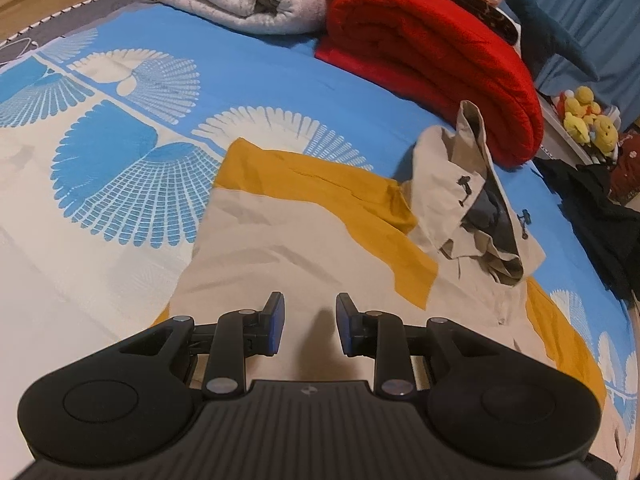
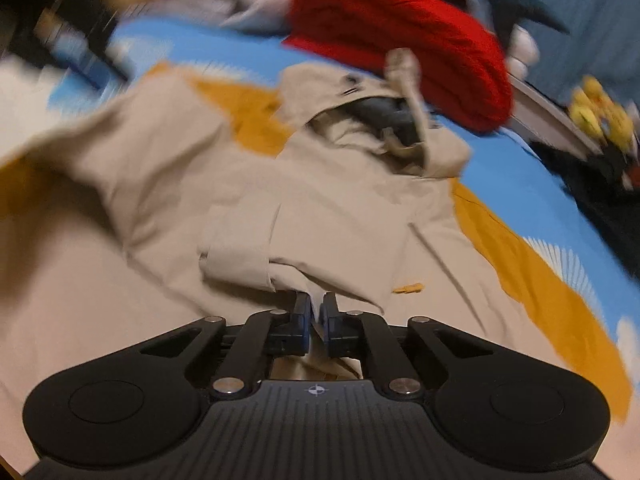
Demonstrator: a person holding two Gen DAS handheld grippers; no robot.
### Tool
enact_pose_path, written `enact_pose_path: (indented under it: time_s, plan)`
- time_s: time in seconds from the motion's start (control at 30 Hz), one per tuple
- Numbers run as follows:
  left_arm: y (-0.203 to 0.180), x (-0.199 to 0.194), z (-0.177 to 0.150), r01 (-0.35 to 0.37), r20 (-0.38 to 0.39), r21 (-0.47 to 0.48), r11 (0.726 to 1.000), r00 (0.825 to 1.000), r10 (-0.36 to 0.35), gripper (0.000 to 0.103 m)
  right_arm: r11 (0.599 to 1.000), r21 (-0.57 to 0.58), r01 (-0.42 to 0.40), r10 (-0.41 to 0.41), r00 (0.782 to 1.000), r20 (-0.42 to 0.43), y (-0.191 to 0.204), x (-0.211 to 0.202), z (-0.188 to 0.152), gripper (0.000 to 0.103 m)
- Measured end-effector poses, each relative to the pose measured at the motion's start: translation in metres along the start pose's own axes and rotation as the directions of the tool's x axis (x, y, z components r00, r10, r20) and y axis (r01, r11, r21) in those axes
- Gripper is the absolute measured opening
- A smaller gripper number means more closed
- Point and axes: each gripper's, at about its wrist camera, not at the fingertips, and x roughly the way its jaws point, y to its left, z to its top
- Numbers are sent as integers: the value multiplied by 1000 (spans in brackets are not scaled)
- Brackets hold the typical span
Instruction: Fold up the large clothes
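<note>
Mid-fold on the bed [image 1: 280, 76]: the right gripper [image 2: 316, 312], jaws nearly closed, pinches a fold of the beige-and-mustard jacket [image 2: 328, 216] spread just ahead of it, blur suggesting a pull. The left gripper [image 1: 310, 328] hovers low over the jacket's body w/ jaws apart, holding nothing. Next move likely calls for laying the pinched section flat, hood [image 1: 460, 184] beyond.
</note>
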Motion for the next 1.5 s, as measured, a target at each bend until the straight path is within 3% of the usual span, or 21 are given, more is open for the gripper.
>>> enact_pose_path:
  time_s: [0.07,0.1,0.13,0.2,0.3,0.37,0.43,0.5,0.57,0.73,0.77,0.8,0.87,1.03,1.07,1.17,1.2,1.27,1.33,1.4,1.5]
  plan:
    - [1,0,1,-6,3,-4,1000,1000,6,31,979,202,-17,7,999,49,-26,-10,4,0]
    - [0,0,1,-7,4,-3,1000,1000,7,31,936,351,-18,-13,996,86,-45,-19,2,0]
    - [-1,0,0,-7,5,0,1000,1000,7,31,887,462,-20,-36,993,112,-60,-25,-1,0]
    - [-1,0,0,-9,4,6,1000,1000,9,31,735,678,-7,-109,986,129,-91,-38,-16,0]
    - [-2,2,-1,-12,-2,11,1000,1000,12,31,547,836,44,-140,989,40,-119,-38,-41,4]
    - [-1,4,-2,-14,-7,8,1000,1000,14,31,486,871,75,-118,993,-20,-128,-31,-52,6]
    - [1,6,-2,-13,-16,-2,1000,1000,13,31,459,885,73,-88,995,-36,-131,-26,-57,9]
    - [4,9,-1,-9,-29,-24,1000,1000,8,31,432,901,46,-51,998,-27,-134,-23,-59,37]
    - [7,11,-1,-9,-38,-41,999,999,8,31,416,909,26,-15,1000,-22,-139,-19,-60,50]
    - [11,14,-3,-4,-59,-69,998,998,0,31,317,947,41,30,998,-54,-153,-4,-71,49]
    - [12,15,-3,-2,-64,-74,997,998,-2,31,298,953,45,35,998,-58,-156,-1,-75,39]
    - [12,15,-3,-1,-68,-78,997,998,-4,31,285,957,49,29,998,-59,-160,1,-78,13]
    - [12,17,-4,6,-79,-85,996,997,-13,31,284,958,41,8,999,-45,-166,0,-80,1]
    - [11,23,-11,8,-120,-74,997,993,-17,31,334,942,31,-175,984,29,-170,-38,-63,0]
    - [11,25,-13,4,-132,-70,998,991,-14,31,327,944,43,-186,982,19,-173,-41,-63,0]
    - [10,31,-21,-9,-170,-67,998,985,-2,31,310,935,172,-185,976,-118,-180,-34,-71,3]
    - [11,32,-23,-13,-177,-72,997,984,0,31,286,936,204,-201,968,-149,-181,-35,-76,3]
    - [11,33,-25,-23,-184,-82,996,983,8,31,284,940,191,-208,969,-134,-181,-37,-77,4]
    - [11,35,-27,-37,-195,-80,996,981,21,31,327,938,110,-170,984,-56,-179,-37,-71,13]
    - [12,40,-32,-60,-225,-78,995,973,41,31,321,946,38,-81,997,-13,-180,-28,-69,50]
    - [17,45,-37,-86,-255,-89,992,965,61,31,256,965,54,-15,999,-52,-181,-16,-77,51]
